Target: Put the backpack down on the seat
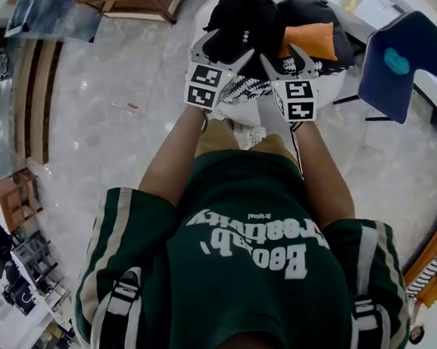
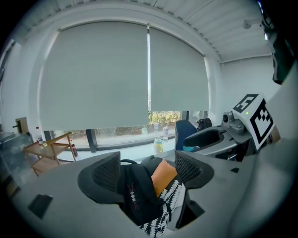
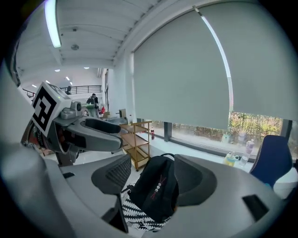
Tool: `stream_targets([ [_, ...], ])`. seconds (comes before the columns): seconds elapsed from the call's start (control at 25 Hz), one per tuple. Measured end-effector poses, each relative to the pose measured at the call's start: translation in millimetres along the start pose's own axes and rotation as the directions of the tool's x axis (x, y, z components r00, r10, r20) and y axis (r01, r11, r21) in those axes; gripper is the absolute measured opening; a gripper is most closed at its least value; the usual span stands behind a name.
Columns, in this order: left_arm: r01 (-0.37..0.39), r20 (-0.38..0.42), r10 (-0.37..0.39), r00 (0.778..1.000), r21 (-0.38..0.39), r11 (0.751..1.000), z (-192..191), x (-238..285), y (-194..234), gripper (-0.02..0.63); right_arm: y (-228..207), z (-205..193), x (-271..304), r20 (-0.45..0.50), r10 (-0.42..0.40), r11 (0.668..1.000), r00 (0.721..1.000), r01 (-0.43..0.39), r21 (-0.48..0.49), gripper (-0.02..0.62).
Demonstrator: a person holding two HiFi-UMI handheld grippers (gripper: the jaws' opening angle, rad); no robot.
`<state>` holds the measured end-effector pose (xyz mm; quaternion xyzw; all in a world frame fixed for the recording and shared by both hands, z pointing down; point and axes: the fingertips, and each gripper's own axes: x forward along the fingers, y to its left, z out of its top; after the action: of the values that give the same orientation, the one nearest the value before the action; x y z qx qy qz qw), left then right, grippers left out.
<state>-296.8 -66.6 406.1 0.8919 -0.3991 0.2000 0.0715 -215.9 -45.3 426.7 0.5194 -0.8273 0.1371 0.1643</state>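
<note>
The black backpack [image 1: 243, 24] sits upright on the white seat [image 1: 334, 87], leaning against an orange cushion [image 1: 310, 41]. The left hand-held gripper [image 1: 224, 47] and right hand-held gripper [image 1: 283, 55] hover just in front of it, both spread wide and holding nothing.

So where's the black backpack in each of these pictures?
Head view: backpack top centre, left of the orange cushion.
Left gripper view: bottom centre, between the fingers.
Right gripper view: bottom centre, between the fingers.
Shared landmark: the black-and-white patterned cloth at its base, in all three.
</note>
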Motion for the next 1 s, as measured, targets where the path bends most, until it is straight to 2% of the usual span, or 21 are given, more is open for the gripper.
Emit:
stream_targets([
  [0.12,-0.029,0.057,0.028,0.998,0.022,0.999,28.2,-34.4,-11.9,0.365,4.8,26.3,-34.2,0.064,0.005,1.000,0.998,-0.005,-0.007,0.264],
  [0.28,-0.044,0.139,0.037,0.990,0.046,0.998,66.6,-72.3,-18.4,0.365,24.1,62.4,-67.4,0.137,0.033,0.994,0.990,-0.018,-0.106,0.264],
  [0.4,-0.031,0.184,0.018,0.983,0.069,0.997,92.3,-94.4,-23.7,0.365,36.9,85.6,-84.6,0.182,0.053,0.990,0.982,-0.029,-0.135,0.264],
  [0.56,-0.002,0.202,-0.016,0.979,0.087,0.996,111.9,-122.8,-32.3,0.365,51.2,114.2,-107.3,0.233,0.082,0.988,0.969,-0.048,-0.150,0.264],
  [0.72,0.004,0.285,-0.045,0.957,0.143,0.990,140.0,-143.8,-38.0,0.365,54.5,140.7,-126.6,0.293,0.089,0.985,0.952,-0.041,-0.166,0.264],
  [0.84,0.014,0.315,-0.065,0.947,0.162,0.987,153.4,-157.0,-40.9,0.365,56.5,155.0,-132.8,0.327,0.072,0.986,0.942,-0.018,-0.164,0.264],
  [1.0,0.019,0.342,-0.077,0.936,0.170,0.985,164.2,-175.0,-41.1,0.365,73.4,165.6,-141.2,0.352,0.097,0.976,0.931,-0.019,-0.219,0.264],
])
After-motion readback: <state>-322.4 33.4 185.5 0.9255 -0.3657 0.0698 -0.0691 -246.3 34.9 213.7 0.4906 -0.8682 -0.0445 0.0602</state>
